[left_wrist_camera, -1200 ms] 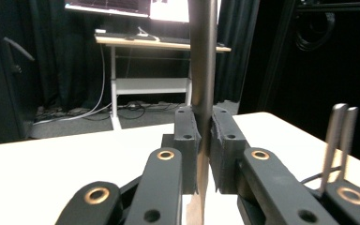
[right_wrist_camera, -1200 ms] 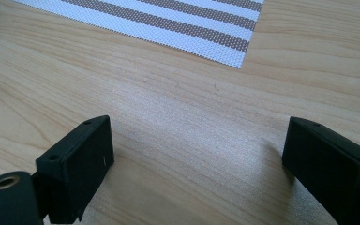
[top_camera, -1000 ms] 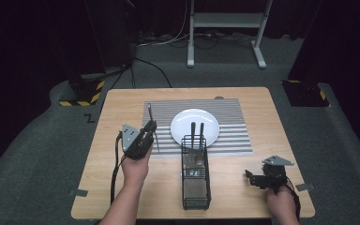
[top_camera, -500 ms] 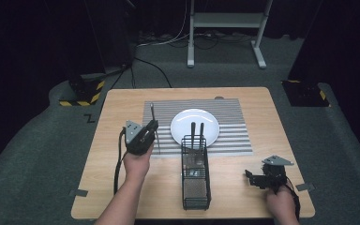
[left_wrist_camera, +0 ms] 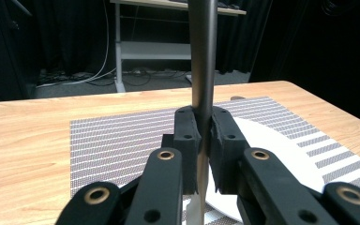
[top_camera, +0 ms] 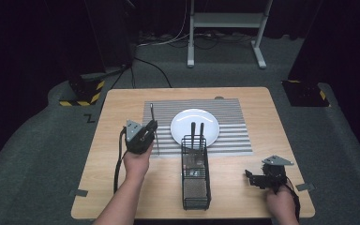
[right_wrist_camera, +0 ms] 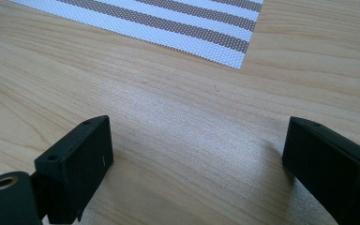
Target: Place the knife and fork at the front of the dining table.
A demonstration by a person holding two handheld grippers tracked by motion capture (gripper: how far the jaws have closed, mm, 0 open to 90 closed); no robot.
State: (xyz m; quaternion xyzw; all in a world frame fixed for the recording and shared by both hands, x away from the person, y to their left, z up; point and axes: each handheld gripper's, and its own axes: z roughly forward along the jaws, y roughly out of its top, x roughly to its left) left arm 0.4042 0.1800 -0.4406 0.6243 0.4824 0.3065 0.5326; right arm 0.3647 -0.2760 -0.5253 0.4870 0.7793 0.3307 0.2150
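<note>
My left gripper (top_camera: 153, 125) is shut on a long grey metal utensil (top_camera: 152, 112) over the left edge of the striped placemat (top_camera: 229, 140). In the left gripper view the left gripper (left_wrist_camera: 205, 136) pinches the utensil's shaft (left_wrist_camera: 202, 56), which runs up out of the picture, while a flat pale end (left_wrist_camera: 194, 211) shows below the jaws. A white plate (top_camera: 194, 123) lies on the mat to its right. My right gripper (top_camera: 251, 176) stands open and low over bare wood at the front right. Nothing is between the wide-apart jaws of the right gripper (right_wrist_camera: 197, 154).
A black wire basket (top_camera: 196, 187) stands in front of the plate, with two dark utensil handles (top_camera: 197, 131) sticking up at its far end. The wooden table (top_camera: 117, 108) ends in dark carpet. A metal stand (top_camera: 225, 28) is behind it.
My left gripper has shifted a little to the left and lower with the utensil still in it. The right gripper has stayed in place.
</note>
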